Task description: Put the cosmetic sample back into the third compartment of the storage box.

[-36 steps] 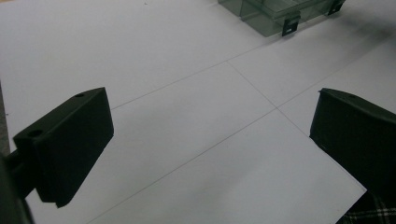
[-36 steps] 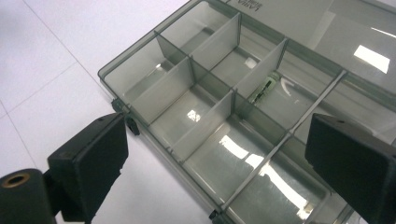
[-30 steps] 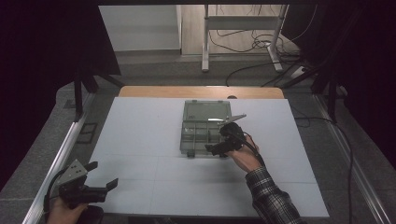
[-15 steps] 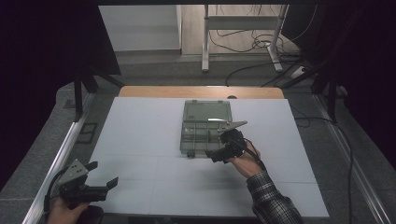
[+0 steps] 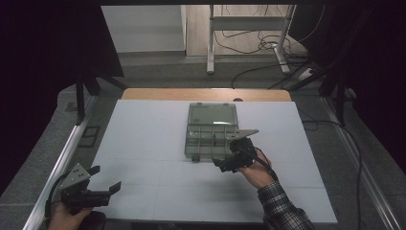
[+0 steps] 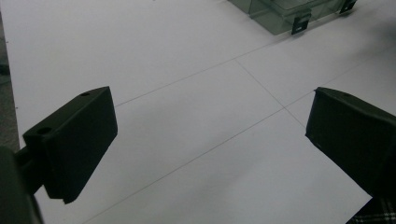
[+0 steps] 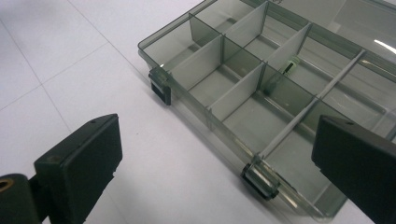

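Note:
A clear grey compartment box (image 5: pixel 210 133) lies open in the middle of the white table (image 5: pixel 143 143), its lid folded back on the far side. In the right gripper view its dividers (image 7: pixel 233 70) and two front latches (image 7: pixel 161 87) are plain, and a small pale green piece (image 7: pixel 290 65) lies in one inner compartment. My right gripper (image 5: pixel 229 155) hovers just in front of the box's near right corner, open with nothing between its jaws (image 7: pixel 212 154). My left gripper (image 5: pixel 105 178) is open and empty near the front left of the table (image 6: pixel 210 121), far from the box (image 6: pixel 289 11).
A wooden strip (image 5: pixel 206 94) runs along the table's far edge. Metal rails (image 5: pixel 57 163) flank both sides. Beyond the table stand a white frame leg (image 5: pixel 209 43) and loose cables (image 5: pixel 258 45) on the floor.
My right gripper has drawn back from over the box toward the near edge of the table. The left gripper has stayed put.

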The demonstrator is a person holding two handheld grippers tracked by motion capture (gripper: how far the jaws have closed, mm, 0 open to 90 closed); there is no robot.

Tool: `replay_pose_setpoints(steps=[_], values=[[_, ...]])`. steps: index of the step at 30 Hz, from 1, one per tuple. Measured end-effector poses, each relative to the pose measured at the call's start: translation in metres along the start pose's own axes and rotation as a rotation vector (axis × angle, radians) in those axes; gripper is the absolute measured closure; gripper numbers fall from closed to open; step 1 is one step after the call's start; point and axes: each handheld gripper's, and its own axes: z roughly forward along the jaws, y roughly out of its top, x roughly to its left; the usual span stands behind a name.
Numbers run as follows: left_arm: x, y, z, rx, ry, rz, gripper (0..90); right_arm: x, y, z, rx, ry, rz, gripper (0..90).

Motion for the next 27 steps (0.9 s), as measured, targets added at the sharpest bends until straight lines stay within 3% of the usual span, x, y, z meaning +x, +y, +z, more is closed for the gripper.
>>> replay_pose_setpoints(steps=[27], values=[[0.000,0.000,0.000,0.002,0.004,-0.008,2.6,0.001,-0.031,-0.034,-0.050,-0.039,0.050,1.8]])
